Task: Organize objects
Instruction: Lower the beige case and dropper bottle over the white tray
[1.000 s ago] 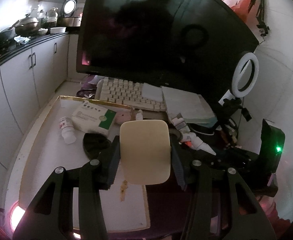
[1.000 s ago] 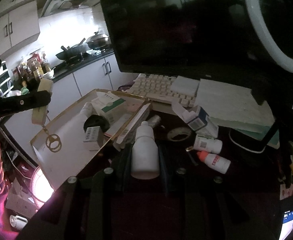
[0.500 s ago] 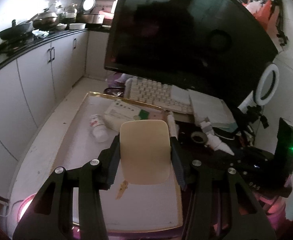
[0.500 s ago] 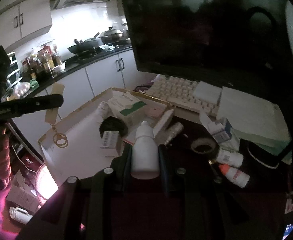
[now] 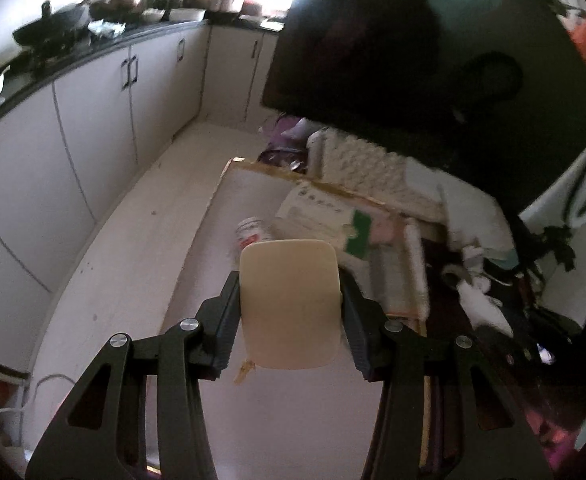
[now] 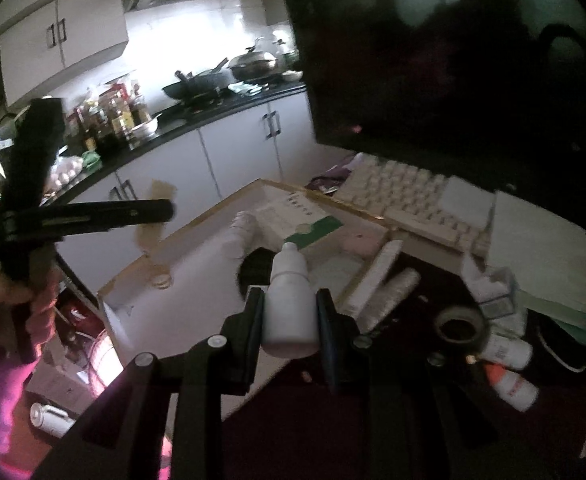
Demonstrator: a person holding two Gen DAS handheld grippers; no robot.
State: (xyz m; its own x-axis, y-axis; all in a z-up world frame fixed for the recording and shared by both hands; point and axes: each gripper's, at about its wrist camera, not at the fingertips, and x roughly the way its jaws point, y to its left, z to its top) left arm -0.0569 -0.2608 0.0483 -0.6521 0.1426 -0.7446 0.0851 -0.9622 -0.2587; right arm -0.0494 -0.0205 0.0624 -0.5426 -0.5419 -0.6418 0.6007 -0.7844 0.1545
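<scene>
Both cameras have swung toward the kitchen side since the earlier frames, so the white tray (image 5: 221, 264) now sits more centrally under the left gripper (image 5: 291, 312) and the cabinets fill more of that view. Inside the tray lie a white-and-green medicine box (image 5: 325, 216), a small pill bottle (image 5: 253, 234) with a red-marked label just beside the box, a pale pink item (image 5: 385, 232) at the box's far end, and a white tube (image 5: 415, 268) along the tray's right rim. From the right wrist view, a dark round object (image 6: 255, 266) also shows in the tray, near the box (image 6: 305, 220), partly hidden behind the held bottle; the left view hides it behind the card. Only the right view shows the tape roll (image 6: 459, 322) and two small bottles (image 6: 509, 352) on the dark desk (image 6: 413, 420), well apart from the tray (image 6: 197, 304), along with the keyboard (image 6: 405, 196). It also shows the left gripper (image 6: 149, 212) from the side, held in a hand (image 6: 9, 288) above the tray's near corner. The left fingers (image 5: 223, 324) are closed on a cream rounded card (image 5: 291, 304), which stands upright between them, a gold trinket (image 5: 245, 370) dangling below it. The right gripper (image 6: 291, 318) clamps a white dropper bottle (image 6: 291, 300), its fingers (image 6: 253, 320) pressed on both sides of the body, the cap pointing away above the tray.
</scene>
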